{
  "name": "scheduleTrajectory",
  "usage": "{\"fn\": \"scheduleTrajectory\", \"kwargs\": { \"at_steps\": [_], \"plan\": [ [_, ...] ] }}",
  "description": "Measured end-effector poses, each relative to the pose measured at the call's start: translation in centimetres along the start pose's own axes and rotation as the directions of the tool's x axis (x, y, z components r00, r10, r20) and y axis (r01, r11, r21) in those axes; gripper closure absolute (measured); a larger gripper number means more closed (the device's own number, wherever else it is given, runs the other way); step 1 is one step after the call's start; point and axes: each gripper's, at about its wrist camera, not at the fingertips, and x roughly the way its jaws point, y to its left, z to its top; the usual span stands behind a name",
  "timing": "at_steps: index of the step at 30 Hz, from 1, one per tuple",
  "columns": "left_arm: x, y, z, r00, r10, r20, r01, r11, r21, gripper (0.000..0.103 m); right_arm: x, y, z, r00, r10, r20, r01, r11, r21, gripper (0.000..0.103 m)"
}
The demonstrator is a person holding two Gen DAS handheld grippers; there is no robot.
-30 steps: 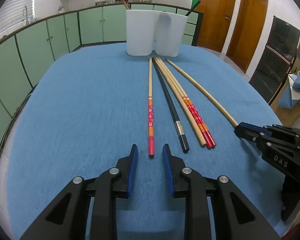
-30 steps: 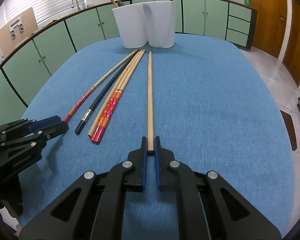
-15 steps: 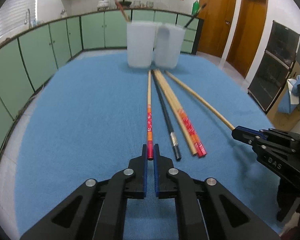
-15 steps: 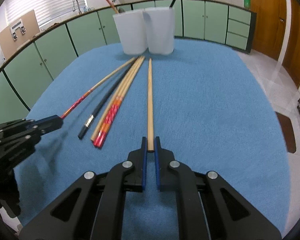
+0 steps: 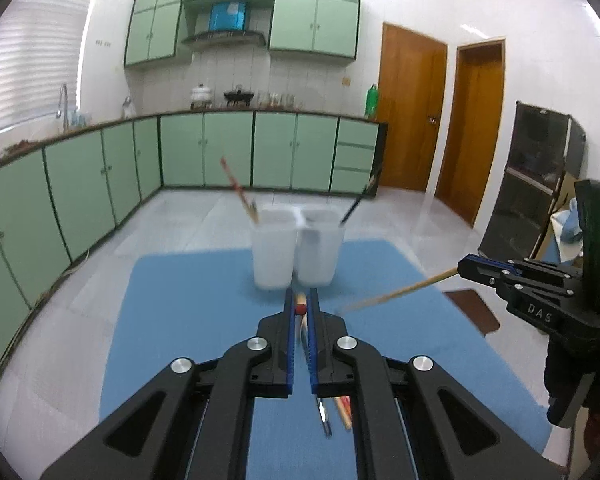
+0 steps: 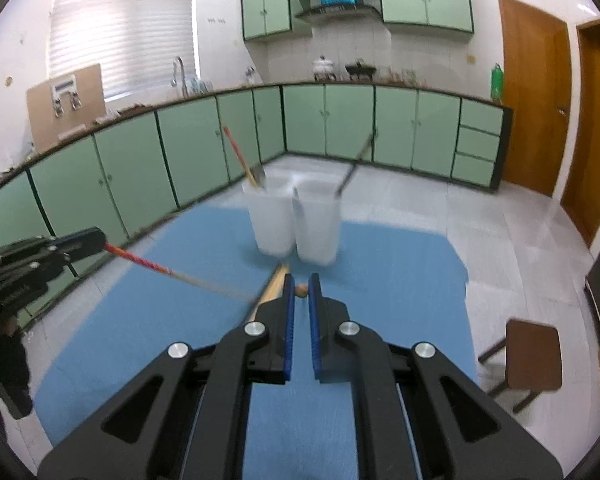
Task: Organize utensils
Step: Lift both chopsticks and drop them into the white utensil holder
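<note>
Above the blue cloth [image 5: 180, 320], the left gripper [image 5: 300, 308] grasps a red-tipped chopstick [image 6: 140, 259]; the right gripper [image 6: 301, 289] grasps a plain chopstick [image 5: 404, 290].

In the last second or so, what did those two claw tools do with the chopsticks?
The left gripper closed on the red-ended chopstick, the right gripper kept its grip on the plain wooden chopstick, and both lifted them off the blue table. The other chopsticks stayed lying there, and the white holder with its two chopsticks kept its place.
</note>
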Motion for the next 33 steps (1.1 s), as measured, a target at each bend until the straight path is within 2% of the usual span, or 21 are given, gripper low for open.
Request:
{"fn": "scheduleTrajectory", "kwargs": {
  "at_steps": [5,10,15,20,23,26,28,30,33],
  "plan": [
    [1.3,0.1,3.1,0.999,-0.033,0.033,0.032,0.999,0.009,0.098,0.4,-0.4,4.0,0.998,0.058,0.007,-0.058,0.998,-0.015,0.097],
    [3.0,0.4,5.1,0.998,-0.046,0.046,0.046,0.999,0.006,0.098,1.3,-1.2,7.3,0.998,0.065,0.015,-0.064,0.998,-0.026,0.097],
    [2.8,0.7,8.1,0.993,-0.048,0.108,0.047,0.999,0.015,0.098,1.4,-2.3,11.2,0.994,0.085,0.063,-0.084,0.996,-0.010,0.097],
    [2.2,0.8,12.4,0.977,-0.042,0.210,0.038,0.999,0.023,0.098,0.9,-3.6,16.6,0.981,0.090,0.171,-0.094,0.995,0.018,0.097],
    [2.6,0.6,15.3,0.959,-0.009,0.283,-0.001,0.999,0.035,0.098,1.4,-4.3,19.1,0.972,0.061,0.228,-0.066,0.998,0.013,0.097],
    [4.3,0.7,17.2,0.948,0.012,0.319,-0.024,0.999,0.035,0.098,3.0,-5.0,20.8,0.966,0.032,0.256,-0.038,0.999,0.018,0.097],
    [6.0,0.7,17.8,0.946,0.031,0.321,-0.045,0.998,0.036,0.098,4.5,-5.3,21.2,0.965,0.006,0.261,-0.010,1.000,0.014,0.097],
    [8.1,0.9,17.9,0.955,0.040,0.295,-0.051,0.998,0.030,0.098,6.3,-5.6,21.0,0.969,-0.016,0.248,0.014,1.000,0.012,0.097],
    [12.0,1.4,17.0,0.970,0.053,0.238,-0.060,0.998,0.021,0.098,9.8,-6.2,20.2,0.982,-0.023,0.185,0.019,1.000,0.021,0.097]
  ]
}}
